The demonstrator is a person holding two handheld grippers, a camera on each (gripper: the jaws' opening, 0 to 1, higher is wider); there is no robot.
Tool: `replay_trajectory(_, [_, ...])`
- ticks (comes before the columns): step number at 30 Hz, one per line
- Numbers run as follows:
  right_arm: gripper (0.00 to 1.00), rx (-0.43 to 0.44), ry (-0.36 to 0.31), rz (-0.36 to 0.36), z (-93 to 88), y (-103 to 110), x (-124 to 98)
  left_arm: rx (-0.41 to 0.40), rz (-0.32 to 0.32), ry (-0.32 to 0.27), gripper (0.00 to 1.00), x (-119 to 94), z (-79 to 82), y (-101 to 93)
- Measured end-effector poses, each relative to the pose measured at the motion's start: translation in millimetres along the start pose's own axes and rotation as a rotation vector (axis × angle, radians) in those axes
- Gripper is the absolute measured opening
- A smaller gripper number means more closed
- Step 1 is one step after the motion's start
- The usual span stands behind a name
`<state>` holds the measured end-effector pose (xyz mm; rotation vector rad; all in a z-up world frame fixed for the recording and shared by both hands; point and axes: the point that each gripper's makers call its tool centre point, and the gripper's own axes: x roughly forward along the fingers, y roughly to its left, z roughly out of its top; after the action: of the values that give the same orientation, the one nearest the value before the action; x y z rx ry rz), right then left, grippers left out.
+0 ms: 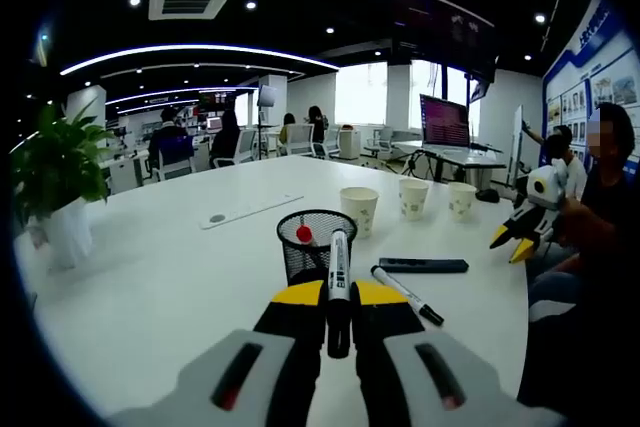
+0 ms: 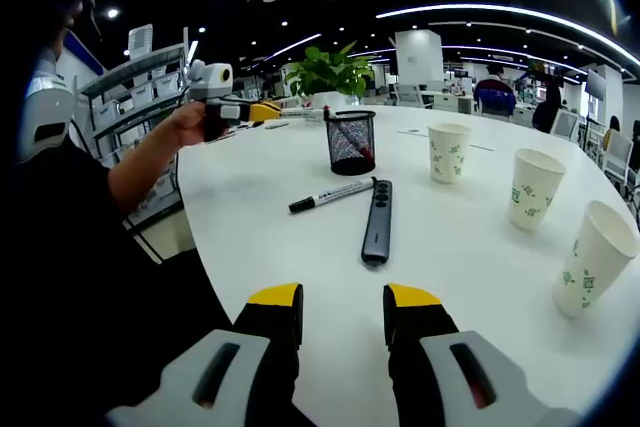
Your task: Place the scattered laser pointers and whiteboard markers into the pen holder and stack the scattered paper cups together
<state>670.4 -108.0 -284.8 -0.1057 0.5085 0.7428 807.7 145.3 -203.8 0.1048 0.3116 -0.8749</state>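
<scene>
In the left gripper view the left tool (image 1: 339, 322) is clamped on a whiteboard marker (image 1: 339, 282); the marker's lower end is sunk between the yellow-tipped jaws and cannot be seen, while its upper part rises in front of the mesh pen holder (image 1: 314, 240), so whether it touches the rim cannot be told; something small and red (image 1: 304, 234) sits inside the holder, too small to identify; just beside the jaws a second marker (image 1: 407, 294) lies on the white tabletop (image 1: 150, 287), with a dark laser pointer (image 1: 423, 265) beyond it; farther back three paper cups (image 1: 360, 209) stand upright and apart in a row; the right tool (image 1: 518, 237) shows at the tabletop's right edge, its jaws too small to judge there.

In the right gripper view the right tool (image 2: 342, 312) stands open over bare tabletop, holding nothing; the laser pointer (image 2: 377, 221) and the loose marker (image 2: 331, 195) lie ahead, their ends close together; the holder (image 2: 351, 141) stands behind them; the left tool (image 2: 240, 112) hovers far left, its marker hard to make out; the nearest cup (image 2: 595, 257) is partly cut by the view's edge.
</scene>
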Motion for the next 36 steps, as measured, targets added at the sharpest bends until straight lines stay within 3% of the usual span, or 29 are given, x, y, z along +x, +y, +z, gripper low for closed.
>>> replay_trajectory(36, [0.35, 0.029, -0.002, -0.004, -11.8, -3, -2, 0.008, 0.012, -0.054, 0.13, 26, 37.0, -0.3])
